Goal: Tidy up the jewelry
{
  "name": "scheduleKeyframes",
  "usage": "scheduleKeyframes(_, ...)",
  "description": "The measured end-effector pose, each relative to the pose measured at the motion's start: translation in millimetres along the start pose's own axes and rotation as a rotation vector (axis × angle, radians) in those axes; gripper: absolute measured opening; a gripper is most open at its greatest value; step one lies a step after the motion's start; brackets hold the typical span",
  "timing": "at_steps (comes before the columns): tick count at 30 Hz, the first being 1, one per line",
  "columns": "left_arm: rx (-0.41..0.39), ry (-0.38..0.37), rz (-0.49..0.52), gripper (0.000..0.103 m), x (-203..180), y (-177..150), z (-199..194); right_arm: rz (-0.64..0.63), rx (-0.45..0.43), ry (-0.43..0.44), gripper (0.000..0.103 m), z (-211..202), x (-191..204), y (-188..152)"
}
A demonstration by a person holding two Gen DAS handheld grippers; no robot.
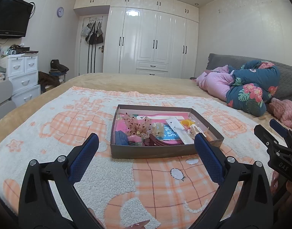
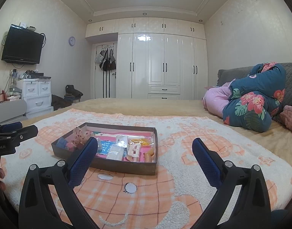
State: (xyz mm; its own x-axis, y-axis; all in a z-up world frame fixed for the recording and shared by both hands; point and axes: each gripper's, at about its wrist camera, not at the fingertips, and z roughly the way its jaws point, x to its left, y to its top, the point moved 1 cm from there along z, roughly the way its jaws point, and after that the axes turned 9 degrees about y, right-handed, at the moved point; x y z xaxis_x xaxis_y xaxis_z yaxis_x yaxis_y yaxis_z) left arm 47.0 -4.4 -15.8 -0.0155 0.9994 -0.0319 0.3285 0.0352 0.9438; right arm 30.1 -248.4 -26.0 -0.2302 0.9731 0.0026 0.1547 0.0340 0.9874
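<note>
Left tongs (image 1: 146, 148) spread apart, right tongs (image 2: 145, 150) spread apart, jewelry box (image 1: 165, 150) on blanket (image 1: 50, 133)

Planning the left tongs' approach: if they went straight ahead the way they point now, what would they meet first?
Probably the near wall of the brown box, which lies straight ahead between the open left tongs. Only bare blanket lies before it, though depth is uncertain.

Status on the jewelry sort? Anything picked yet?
Done: nothing that shows. The items lie jumbled together in the shallow brown box on the blanket, among them the lace bow and a dark red hair claw.
In hand: nothing. The left gripper and right gripper are both open and empty, short of the box.
Left: all of the sorting.
</note>
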Motion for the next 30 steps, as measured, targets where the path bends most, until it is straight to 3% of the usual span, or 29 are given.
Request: scheduleKeyframes(30,0.003,0.001,-0.001,0.092,0.9,-0.3,0.6,0.001,0.005,0.005,0.097,1.1,1.4,-2.5)
